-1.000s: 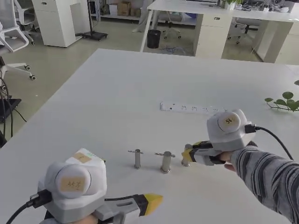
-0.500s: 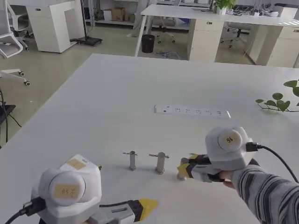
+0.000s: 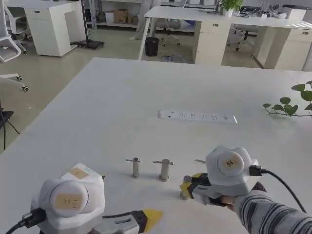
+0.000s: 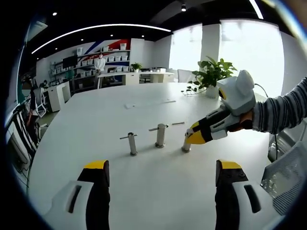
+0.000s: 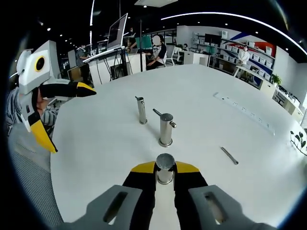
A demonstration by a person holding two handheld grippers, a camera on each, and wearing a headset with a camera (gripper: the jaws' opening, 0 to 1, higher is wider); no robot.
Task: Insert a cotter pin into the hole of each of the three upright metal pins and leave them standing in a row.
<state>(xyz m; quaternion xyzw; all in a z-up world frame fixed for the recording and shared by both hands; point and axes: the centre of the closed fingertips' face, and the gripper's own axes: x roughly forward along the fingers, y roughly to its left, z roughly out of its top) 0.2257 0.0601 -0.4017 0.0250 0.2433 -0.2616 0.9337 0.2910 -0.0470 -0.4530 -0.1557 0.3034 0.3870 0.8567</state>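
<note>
Hovering low over the near edge of the white tabletop [image 3: 146, 97], the left gripper [image 3: 150, 217] is at the near left corner of the head view, yellow tips pointing right. In its own view the left gripper [image 4: 162, 166] has its jaws wide apart with nothing between them, only bare tabletop.

Next along is the row of three metal pins, which runs roughly parallel to the near edge. The left pin [image 3: 135, 167] stands upright and apart from both grippers, with a cotter pin [image 3: 132, 160] through its top, sticking out sideways. Same left pin [image 4: 132, 144] [image 5: 141, 110] in the two gripper views.

The middle pin [image 3: 165, 170] is upright just beside it, thicker, with a second cotter pin [image 3: 161, 162] through its top. Also seen as middle pin [image 4: 160, 136] [image 5: 166, 129].

The right pin [image 3: 186, 182] stands upright, a bit closer to the near edge than the other two. The right gripper [image 3: 186, 188] comes in from the right and is clamped on it. In its own view the right gripper [image 5: 164, 168] has a yellow pad pressed on either side of the right pin [image 5: 164, 163]. From the left gripper view the right gripper [image 4: 193, 138] covers the upper part of the right pin [image 4: 185, 146].

A loose cotter pin [image 3: 200, 161] [image 5: 229, 155] lies flat on the tabletop just beyond the right gripper, touching nothing.

A power strip [image 3: 197, 116] lies further back, mid tabletop. A plant [image 3: 286, 105] trails in at the right edge.
</note>
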